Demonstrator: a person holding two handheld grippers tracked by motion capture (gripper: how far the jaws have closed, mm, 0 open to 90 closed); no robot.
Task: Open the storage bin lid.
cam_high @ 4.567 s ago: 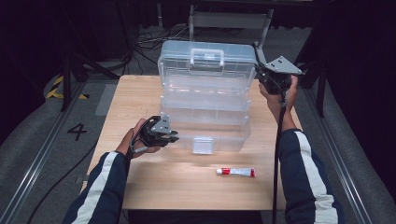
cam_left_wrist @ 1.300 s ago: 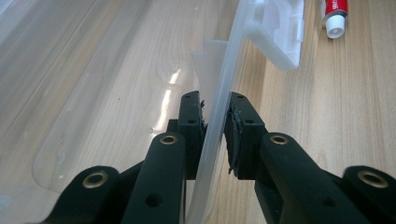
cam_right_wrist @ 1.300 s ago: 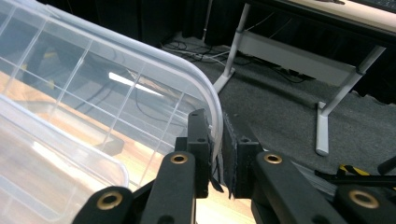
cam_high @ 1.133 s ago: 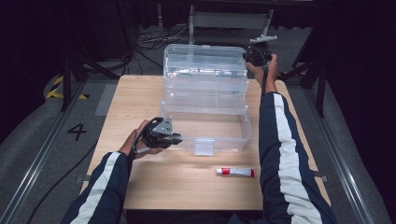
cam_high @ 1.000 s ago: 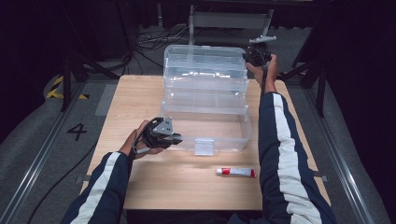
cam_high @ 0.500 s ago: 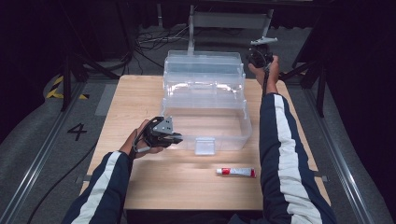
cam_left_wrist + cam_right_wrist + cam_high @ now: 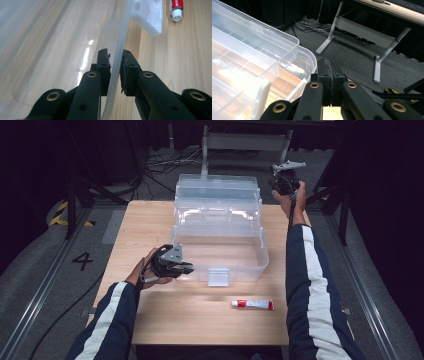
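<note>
A clear plastic tackle box (image 7: 250, 265) stands open mid-table, its tiered trays and lid (image 7: 217, 187) folded back toward the far edge. My left gripper (image 7: 187, 268) is shut on the bottom bin's front left wall. In the left gripper view the thin clear wall (image 7: 122, 37) runs between the pads of my left gripper (image 7: 115, 56). My right gripper (image 7: 280, 182) hovers past the box's far right corner. In the right gripper view my right gripper (image 7: 331, 65) is shut with nothing between its pads, beside the lid rim (image 7: 309, 53).
A red and white tube (image 7: 252, 304) lies on the wooden table (image 7: 150, 220) near the front edge, right of the box's latch (image 7: 218, 276). Behind the table, a grey metal stand (image 7: 352, 27) and cables sit on dark carpet.
The lid and trays have swung back toward the far edge, uncovering the bottom bin. My right gripper has drifted slightly right and away from the lid. The left gripper has stayed put.
</note>
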